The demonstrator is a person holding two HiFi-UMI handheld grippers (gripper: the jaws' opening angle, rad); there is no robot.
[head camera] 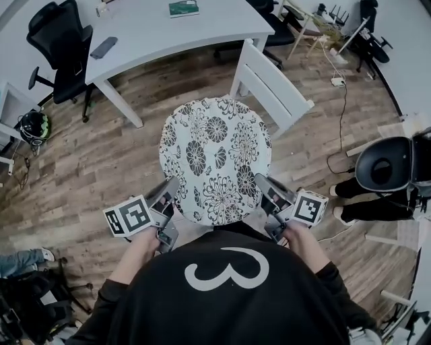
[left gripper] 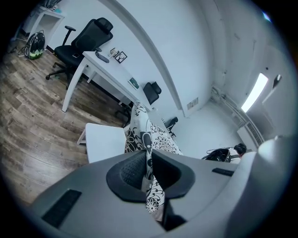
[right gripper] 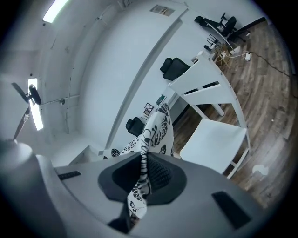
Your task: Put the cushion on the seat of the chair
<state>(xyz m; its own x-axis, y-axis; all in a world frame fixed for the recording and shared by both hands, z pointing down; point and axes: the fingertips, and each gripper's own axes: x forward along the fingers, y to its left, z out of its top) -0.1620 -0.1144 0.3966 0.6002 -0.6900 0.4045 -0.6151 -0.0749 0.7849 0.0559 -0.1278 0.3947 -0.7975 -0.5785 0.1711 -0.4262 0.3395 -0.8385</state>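
Observation:
A round white cushion (head camera: pixel 215 158) with black flower print hangs level over the white chair (head camera: pixel 273 84) and hides most of its seat. My left gripper (head camera: pixel 174 185) is shut on the cushion's near left edge, and my right gripper (head camera: pixel 259 180) is shut on its near right edge. In the left gripper view the cushion (left gripper: pixel 149 135) is pinched between the pads of my left gripper (left gripper: pixel 148 169), with the bare white seat (left gripper: pixel 104 142) below it. In the right gripper view the fabric (right gripper: pixel 156 128) is clamped in my right gripper (right gripper: pixel 142 174), and the seat (right gripper: pixel 216 139) and backrest (right gripper: pixel 205 88) lie to the right.
A white table (head camera: pixel 168 30) stands beyond the chair, with a green book (head camera: pixel 183 8) and a dark phone (head camera: pixel 103 47) on it. A black office chair (head camera: pixel 60 40) is at the far left, with a helmet (head camera: pixel 34 126) beside it. At the right are a black round seat (head camera: pixel 384 165) and floor cables (head camera: pixel 340 81).

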